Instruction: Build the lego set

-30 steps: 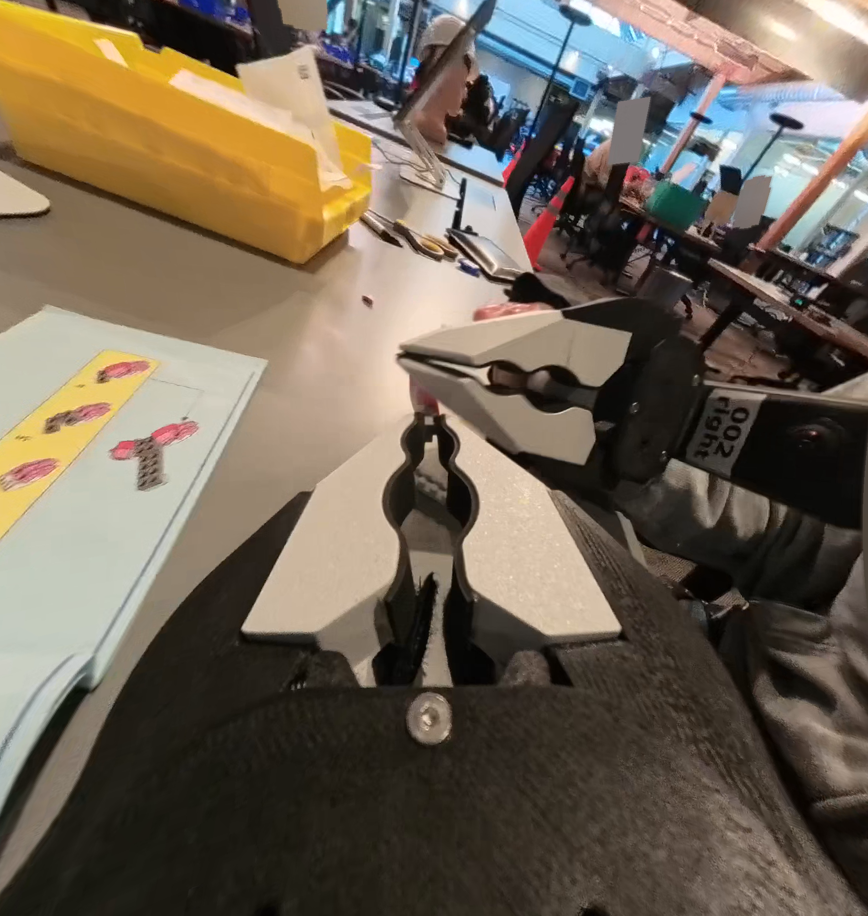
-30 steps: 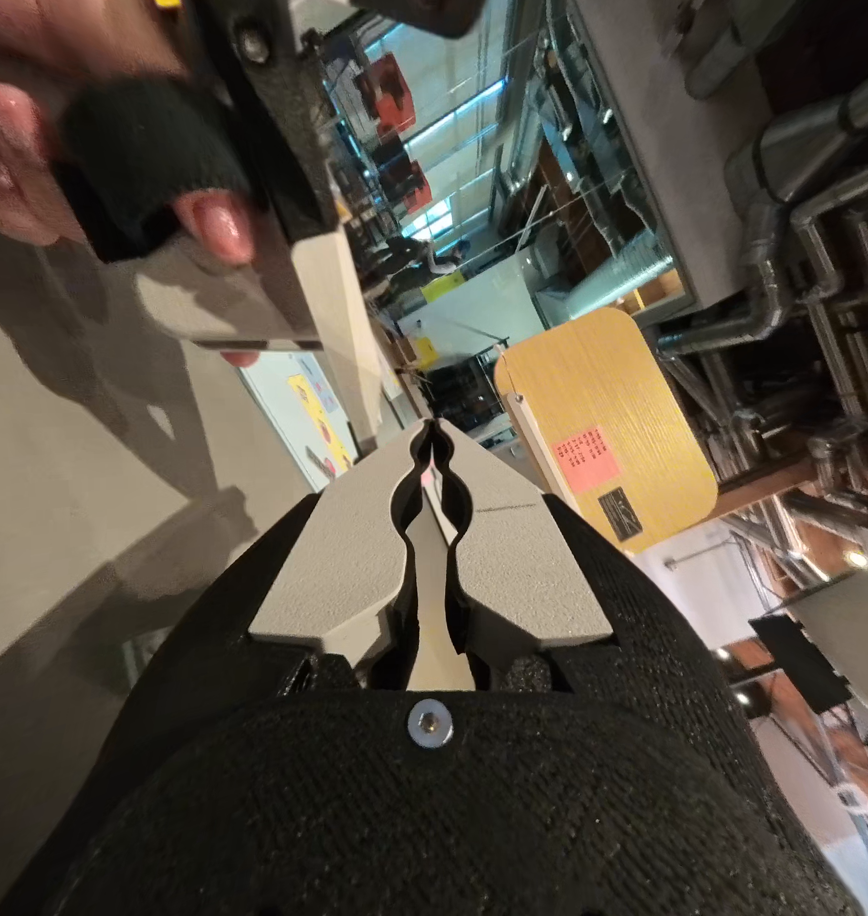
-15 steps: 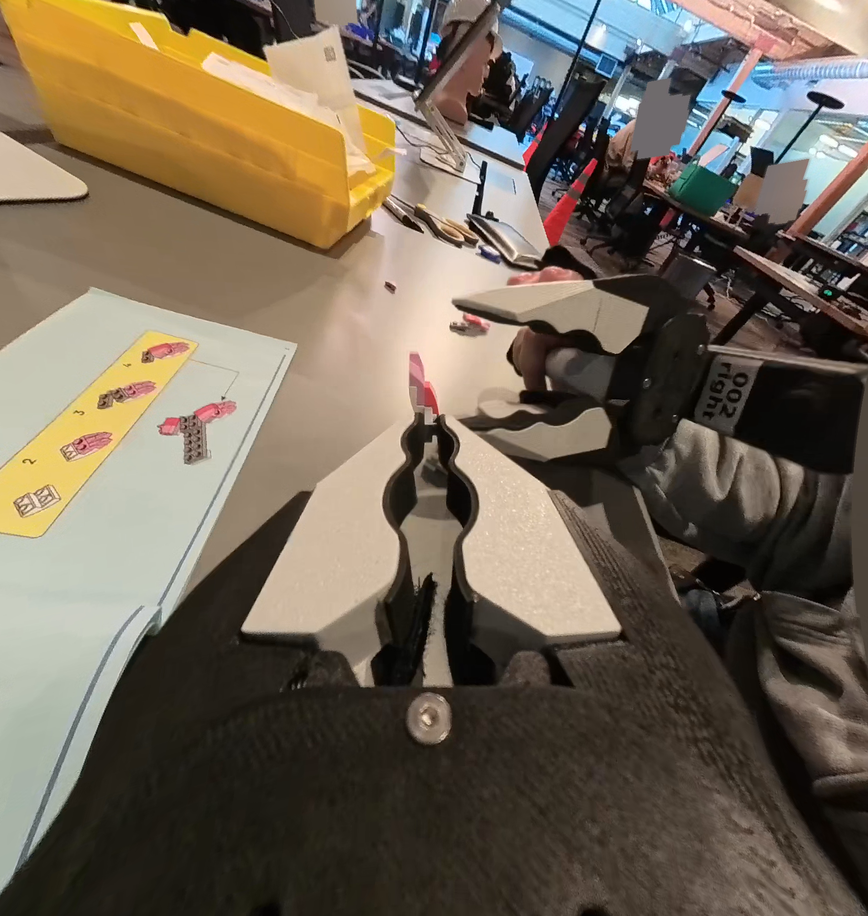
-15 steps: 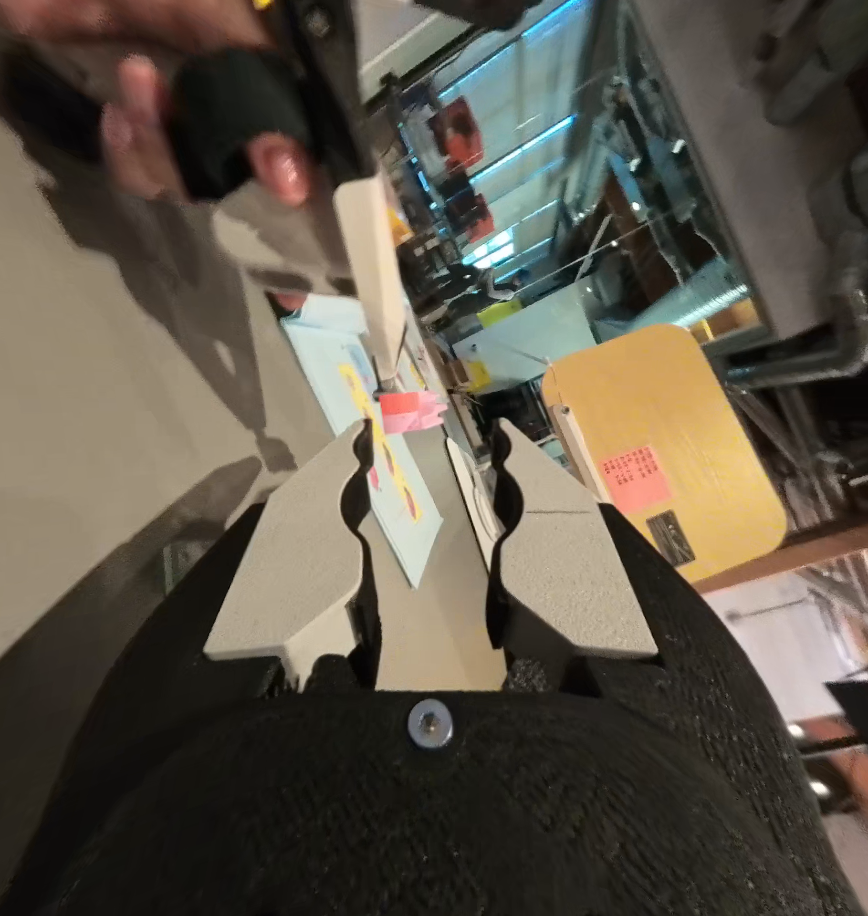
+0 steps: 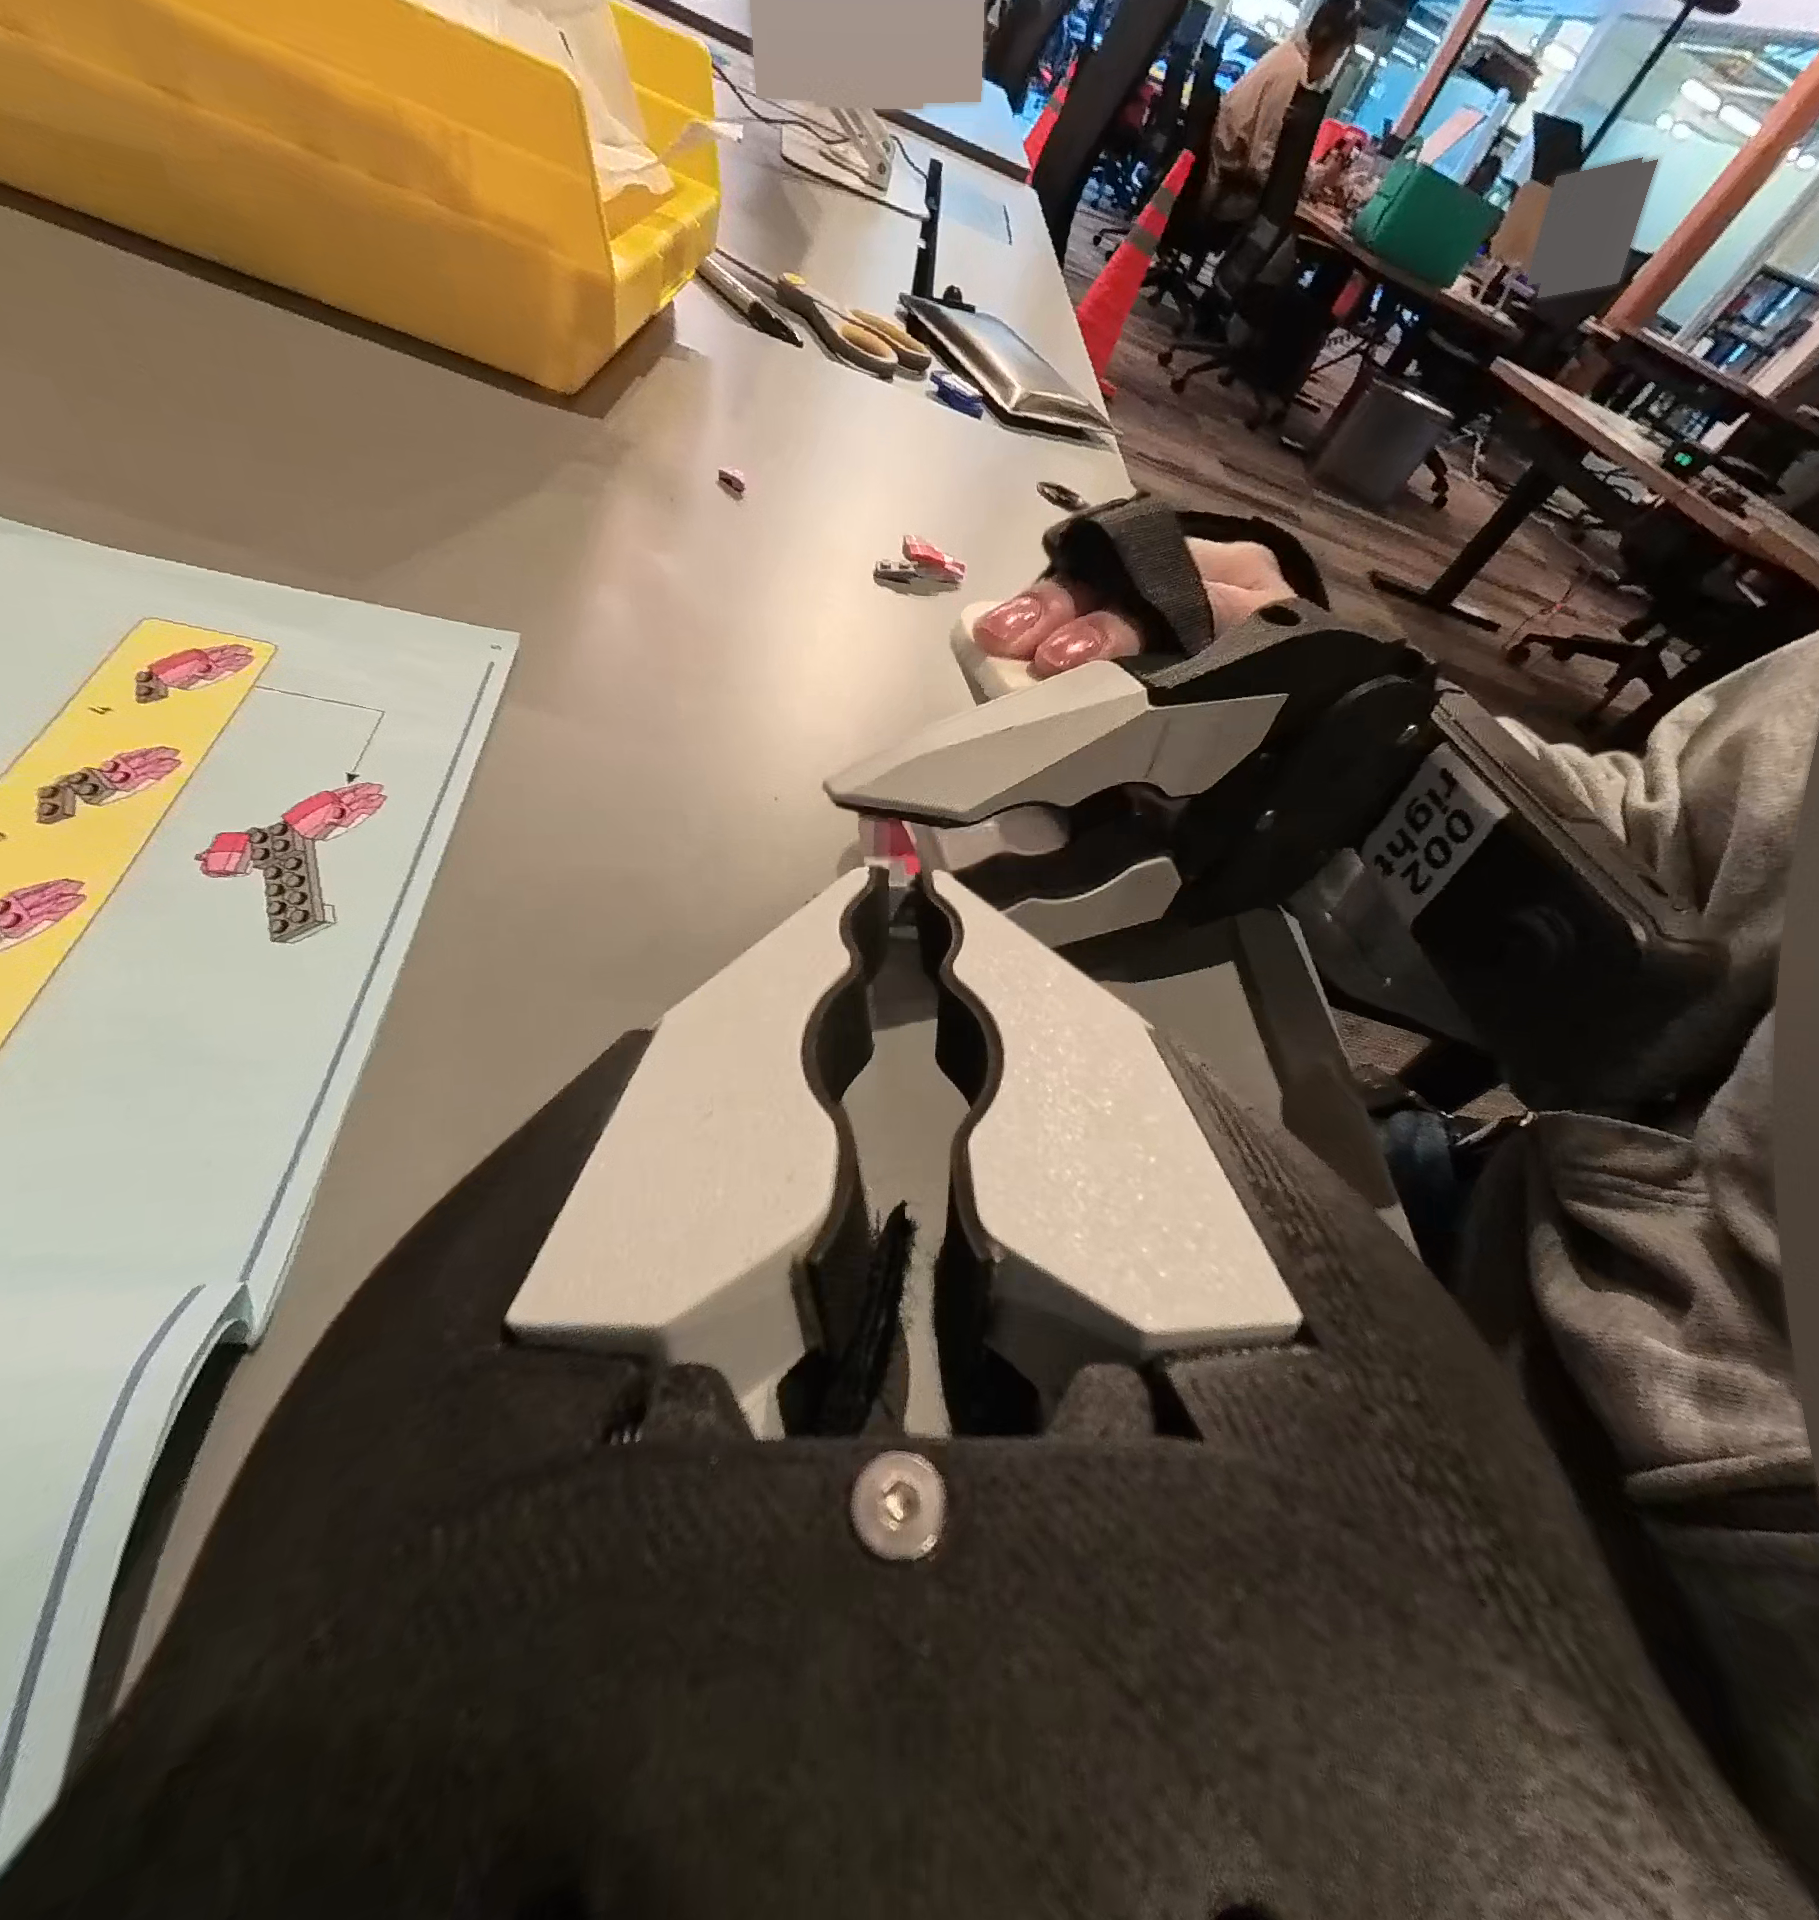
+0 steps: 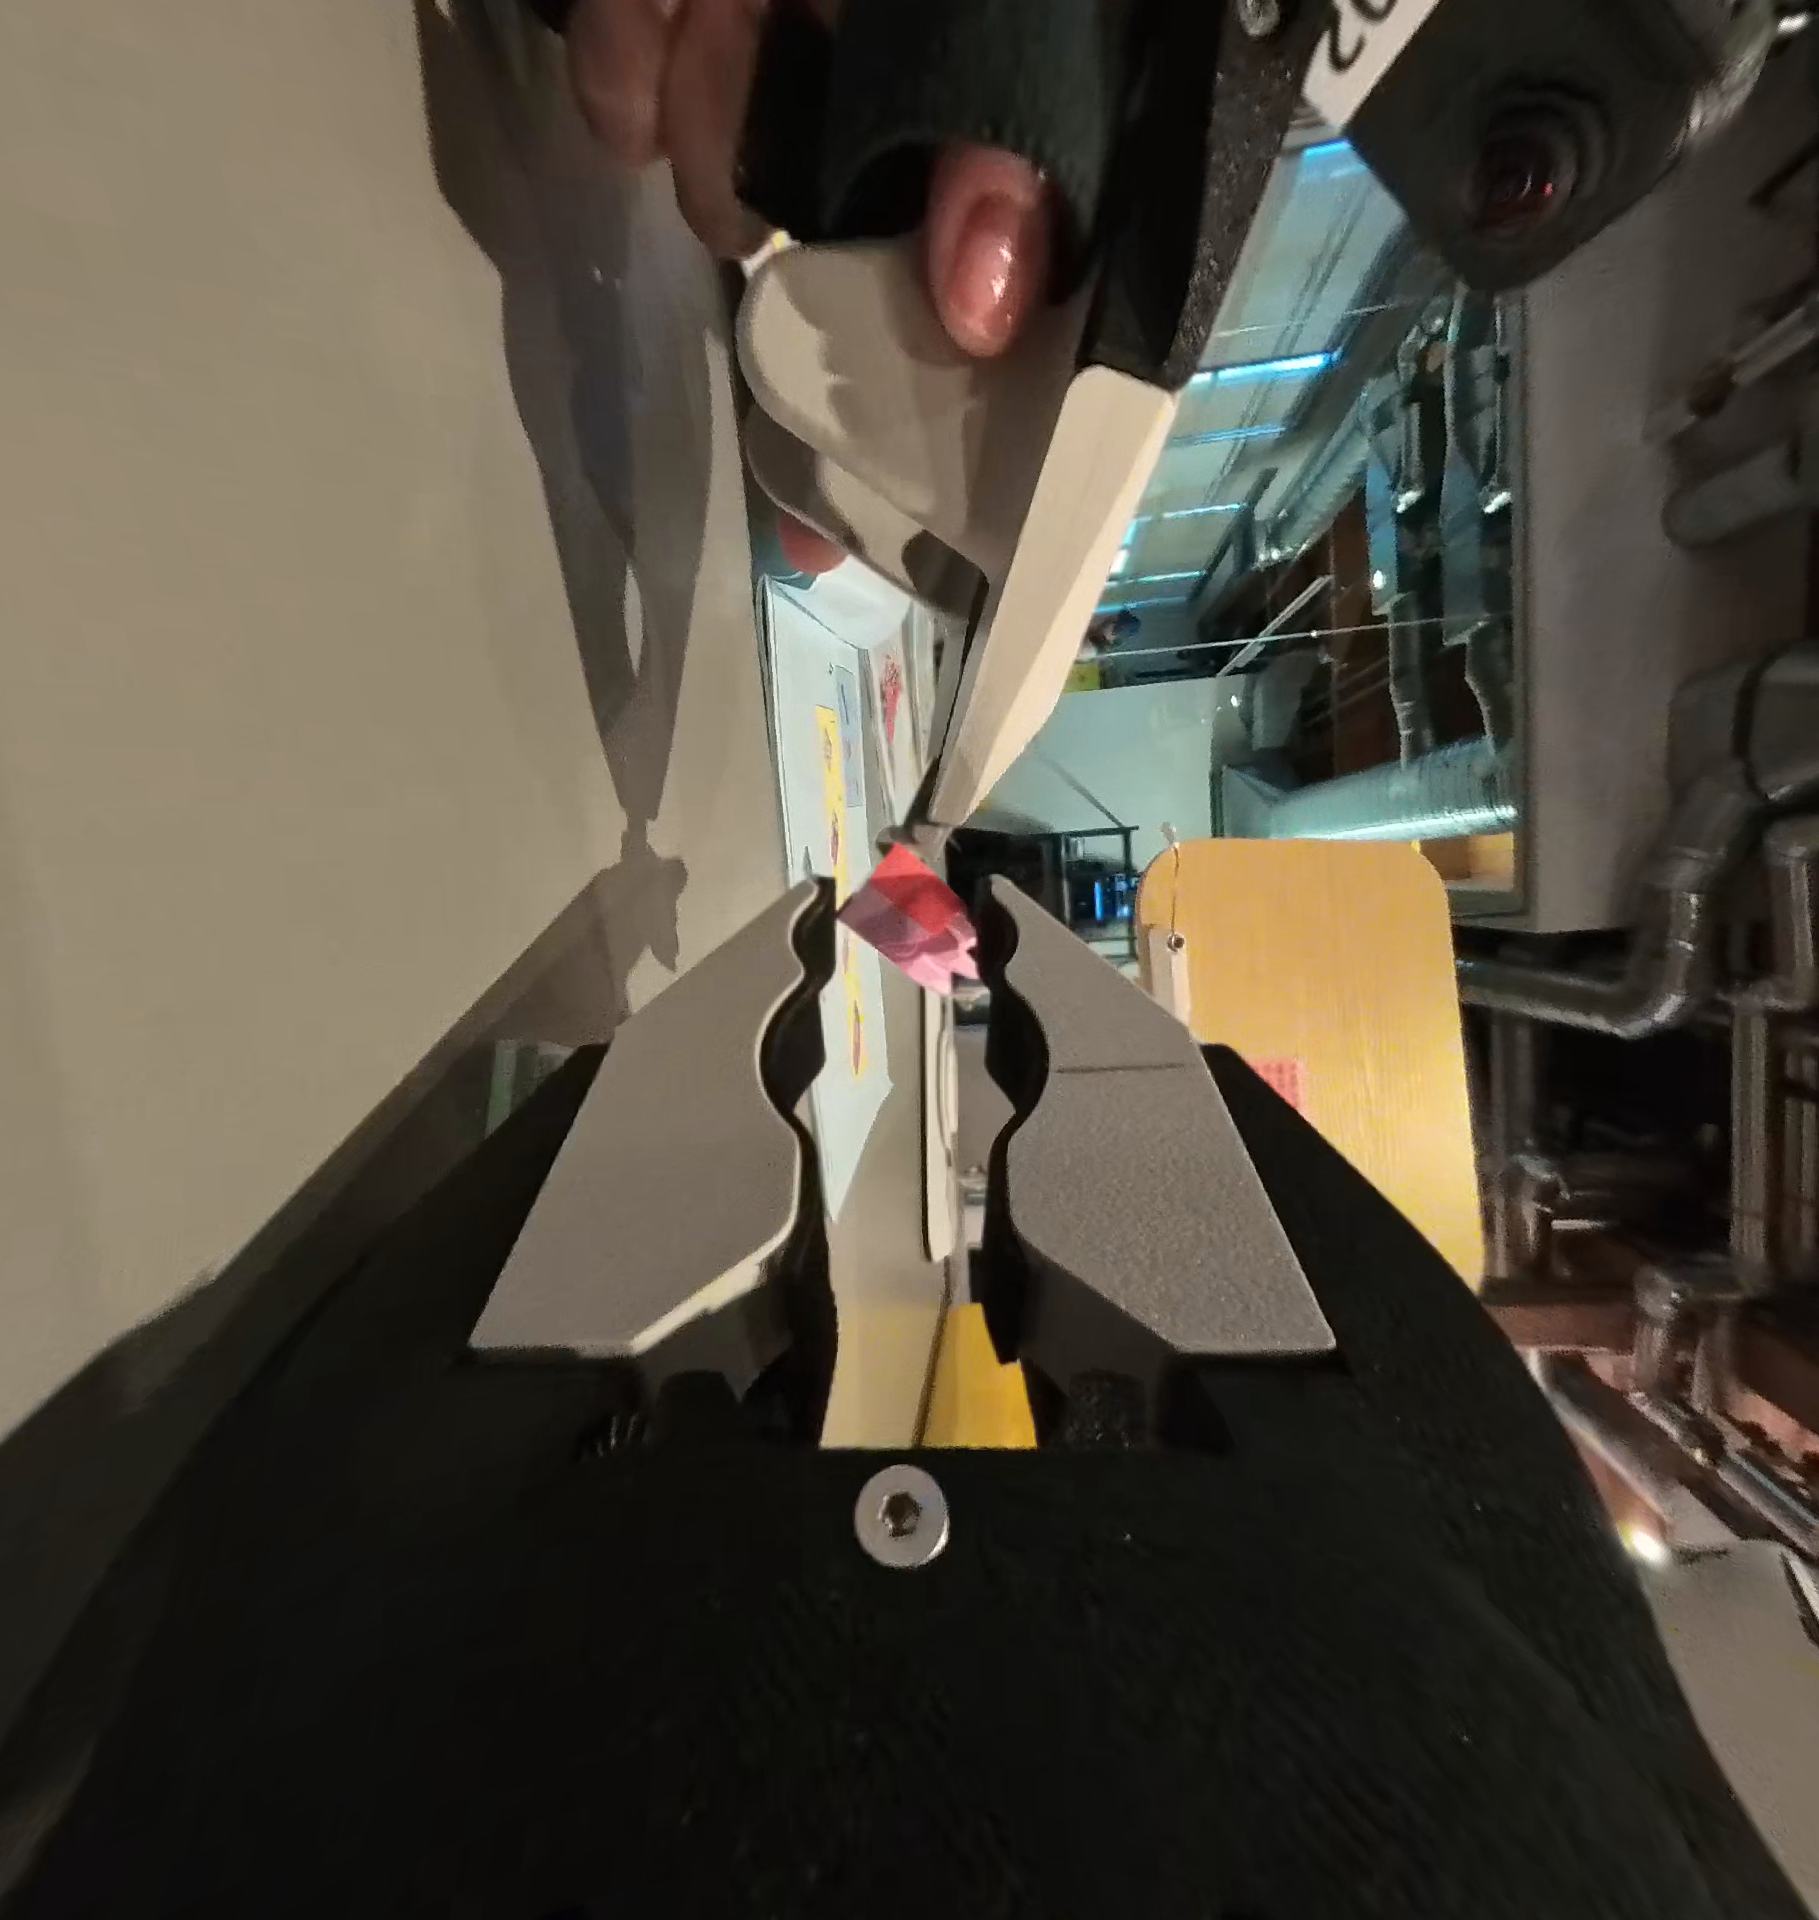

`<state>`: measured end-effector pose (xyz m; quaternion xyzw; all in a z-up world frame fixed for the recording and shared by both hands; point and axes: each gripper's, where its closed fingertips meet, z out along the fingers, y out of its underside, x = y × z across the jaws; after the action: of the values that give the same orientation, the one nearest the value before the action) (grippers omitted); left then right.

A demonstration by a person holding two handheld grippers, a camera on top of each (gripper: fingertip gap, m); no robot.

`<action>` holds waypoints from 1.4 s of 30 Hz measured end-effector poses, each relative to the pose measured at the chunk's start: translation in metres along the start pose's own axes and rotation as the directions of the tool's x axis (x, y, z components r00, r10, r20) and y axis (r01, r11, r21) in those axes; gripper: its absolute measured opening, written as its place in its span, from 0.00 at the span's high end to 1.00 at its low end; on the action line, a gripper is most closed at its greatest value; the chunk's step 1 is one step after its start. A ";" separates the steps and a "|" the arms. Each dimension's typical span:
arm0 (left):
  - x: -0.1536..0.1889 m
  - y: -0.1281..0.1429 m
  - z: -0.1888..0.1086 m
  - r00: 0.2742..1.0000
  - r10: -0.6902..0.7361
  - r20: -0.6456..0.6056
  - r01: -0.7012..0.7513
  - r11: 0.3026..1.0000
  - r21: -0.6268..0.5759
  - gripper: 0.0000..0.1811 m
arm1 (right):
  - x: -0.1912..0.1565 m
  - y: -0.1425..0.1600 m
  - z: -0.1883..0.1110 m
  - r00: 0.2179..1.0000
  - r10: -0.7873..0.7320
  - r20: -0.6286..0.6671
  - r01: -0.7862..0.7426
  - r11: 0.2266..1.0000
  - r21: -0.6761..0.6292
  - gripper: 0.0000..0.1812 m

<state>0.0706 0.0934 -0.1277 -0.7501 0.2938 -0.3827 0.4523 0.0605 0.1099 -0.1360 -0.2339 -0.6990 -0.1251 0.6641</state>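
Observation:
My left gripper (image 5: 892,883) is shut on a small pink and red lego assembly (image 5: 889,847), holding it by its lower end above the grey table (image 5: 593,644). My right gripper (image 5: 889,831) reaches in from the right, one finger above the assembly and one below. In the right wrist view the pink assembly (image 6: 910,920) spans the space between my right gripper's (image 6: 910,899) two pads, which press on it. The left gripper's tips (image 6: 936,821) pinch it from above in that view.
A light blue instruction booklet (image 5: 157,883) lies open at the left. A yellow bin (image 5: 365,156) stands at the back left. Loose pink and grey pieces (image 5: 920,561) and one tiny piece (image 5: 733,478) lie on the table. Scissors (image 5: 863,327) lie farther back, near the table's right edge. Both grippers' tips are close together, under 4 cm apart.
My right gripper was shut beside the left's tips, opened wide and drew back, then came in and closed on the pink assembly. My left gripper stayed shut on it.

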 end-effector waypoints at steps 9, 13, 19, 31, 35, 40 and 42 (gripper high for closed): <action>-0.001 -0.019 -0.001 0.999 0.029 0.034 -0.033 0.991 0.131 0.98 | 0.014 0.006 0.001 0.988 0.149 -0.050 -0.151 0.988 -0.037 0.87; 0.002 -0.031 -0.003 0.998 0.047 0.037 -0.054 0.974 0.219 0.98 | 0.025 0.008 0.001 0.963 0.255 -0.092 -0.259 0.965 -0.036 0.87; 0.004 -0.039 -0.004 0.988 0.117 0.096 -0.140 0.951 0.276 0.98 | 0.032 0.010 0.000 0.943 0.312 -0.119 -0.318 0.948 -0.033 0.87; -0.029 -0.069 -0.046 0.916 0.092 0.391 -0.276 0.851 0.447 0.75 | 0.037 0.057 -0.007 0.850 0.510 -0.133 -0.526 0.836 -0.157 0.88; -0.046 -0.076 -0.067 0.847 0.057 0.529 -0.341 0.822 0.456 0.77 | 0.029 0.064 -0.017 0.706 0.708 -0.003 -0.693 0.689 -0.211 0.88; -0.055 -0.079 -0.083 0.746 0.065 0.662 -0.441 0.794 0.419 0.83 | 0.017 0.065 -0.037 0.499 0.847 0.186 -0.773 0.531 -0.347 0.88; -0.053 -0.078 -0.078 0.749 0.091 0.657 -0.449 0.799 0.400 0.84 | 0.018 0.062 -0.043 0.462 0.862 0.211 -0.785 0.508 -0.355 0.88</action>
<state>-0.0164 0.1323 -0.0504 -0.6219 0.1241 -0.1145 0.7647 0.1281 0.1456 -0.1226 -0.6298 -0.5887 0.1861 0.4714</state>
